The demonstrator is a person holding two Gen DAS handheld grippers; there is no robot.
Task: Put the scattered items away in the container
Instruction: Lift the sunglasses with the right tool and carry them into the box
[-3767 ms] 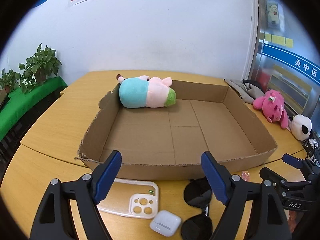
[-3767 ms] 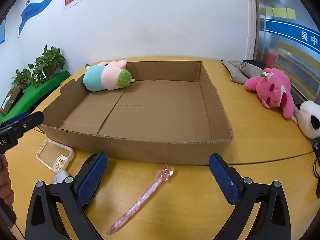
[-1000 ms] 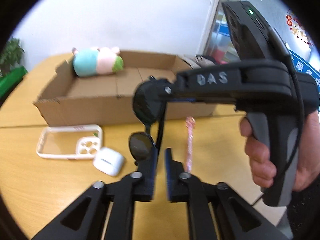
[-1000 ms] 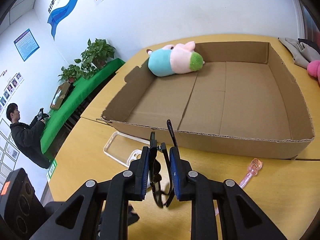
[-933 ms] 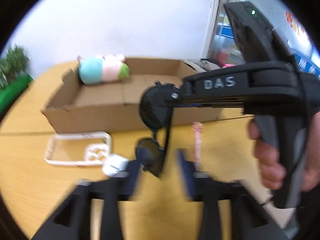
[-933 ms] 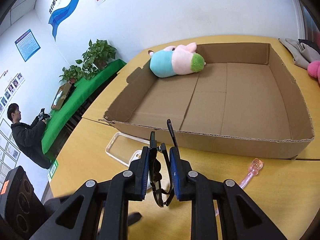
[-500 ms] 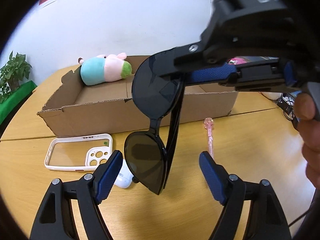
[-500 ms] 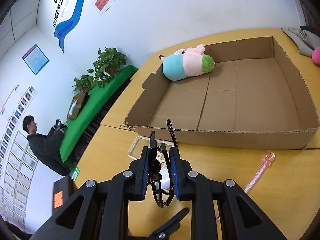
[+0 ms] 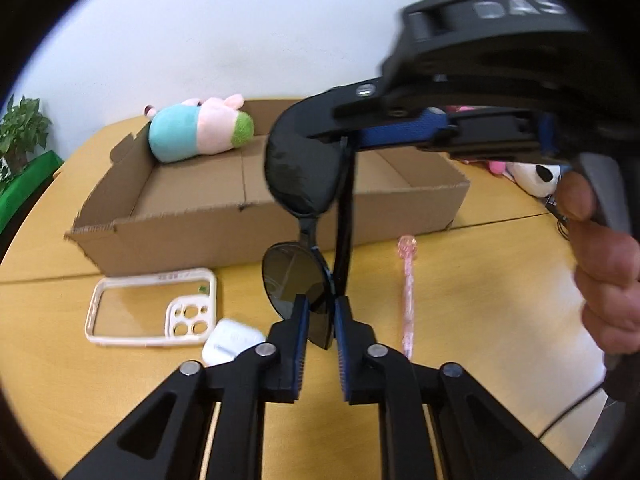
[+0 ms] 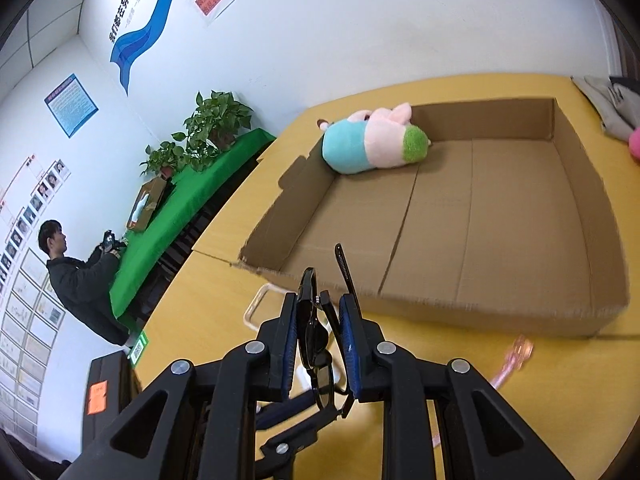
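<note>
Black sunglasses hang in the air in front of the cardboard box. My right gripper is shut on the sunglasses at their upper lens. My left gripper is closed around the lower lens. A pastel plush toy lies in the box's far left corner, also in the right wrist view. On the table in front of the box lie a white phone case, a white earbuds case and a pink pen.
The box sits on a yellow wooden table. A panda plush and a pink plush lie at the right. Green plants and a seated person are off to the left.
My left gripper was open half a second ago and has now closed on the lower lens. The right gripper kept its hold and lifted the sunglasses higher, closer to the box.
</note>
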